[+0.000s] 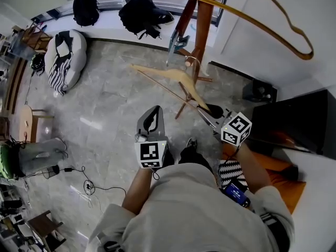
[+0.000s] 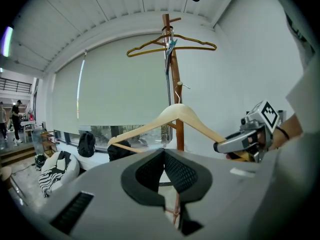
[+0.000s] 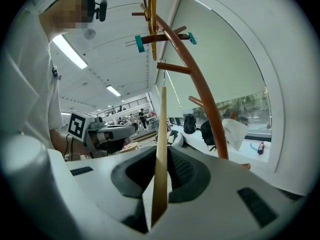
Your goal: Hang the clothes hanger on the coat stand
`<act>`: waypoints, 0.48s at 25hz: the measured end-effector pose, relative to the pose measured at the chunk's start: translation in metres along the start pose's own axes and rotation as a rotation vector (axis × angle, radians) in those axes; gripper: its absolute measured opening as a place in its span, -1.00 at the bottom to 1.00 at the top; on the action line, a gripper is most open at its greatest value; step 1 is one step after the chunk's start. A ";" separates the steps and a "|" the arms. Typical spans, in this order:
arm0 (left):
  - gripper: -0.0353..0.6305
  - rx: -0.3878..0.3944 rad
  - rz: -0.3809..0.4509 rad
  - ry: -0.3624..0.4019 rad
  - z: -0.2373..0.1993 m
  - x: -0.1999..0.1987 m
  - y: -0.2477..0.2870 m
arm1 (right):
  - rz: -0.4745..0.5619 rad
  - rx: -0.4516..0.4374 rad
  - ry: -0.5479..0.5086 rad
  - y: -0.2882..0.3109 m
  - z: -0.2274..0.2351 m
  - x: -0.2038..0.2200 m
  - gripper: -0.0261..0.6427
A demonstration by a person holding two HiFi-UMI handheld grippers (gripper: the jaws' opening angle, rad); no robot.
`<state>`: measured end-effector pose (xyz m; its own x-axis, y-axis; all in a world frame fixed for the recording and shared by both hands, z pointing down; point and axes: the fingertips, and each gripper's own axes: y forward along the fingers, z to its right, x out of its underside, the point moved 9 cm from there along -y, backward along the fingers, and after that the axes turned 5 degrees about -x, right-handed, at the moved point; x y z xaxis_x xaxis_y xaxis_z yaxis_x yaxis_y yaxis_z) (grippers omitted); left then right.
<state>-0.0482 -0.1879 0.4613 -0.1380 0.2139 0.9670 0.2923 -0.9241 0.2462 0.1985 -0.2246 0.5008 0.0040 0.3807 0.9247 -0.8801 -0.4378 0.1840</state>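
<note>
Pale wood is crossing the middle of the head view: a light wooden clothes hanger with a metal hook is hanging in the air above the grey stone floor, in front of the reddish-brown wooden coat stand. The right gripper is holding its near arm end, and the left gripper is hovering beside it. A darker brown hanger is already sitting high on the stand.

Seen in the left gripper view, that gripper's black pads are meeting at their tips with nothing between them, and the pale hanger's hook is sitting just beside the stand's post.

Seen in the right gripper view, the jaws are pinching the hanger's arm, which is showing edge-on and rising toward the stand's pegs.
</note>
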 end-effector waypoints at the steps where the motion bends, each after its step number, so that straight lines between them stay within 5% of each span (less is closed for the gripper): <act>1: -0.87 -0.005 0.001 -0.004 0.002 0.000 0.001 | 0.001 -0.004 0.000 0.000 0.001 0.000 -0.78; 12: -0.87 -0.030 0.002 -0.007 0.015 -0.002 0.008 | -0.005 -0.024 -0.004 -0.005 0.016 0.004 -0.78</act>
<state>-0.0314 -0.1913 0.4623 -0.1304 0.2139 0.9681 0.2639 -0.9337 0.2418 0.2101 -0.2338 0.5089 0.0097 0.3797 0.9251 -0.8911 -0.4164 0.1802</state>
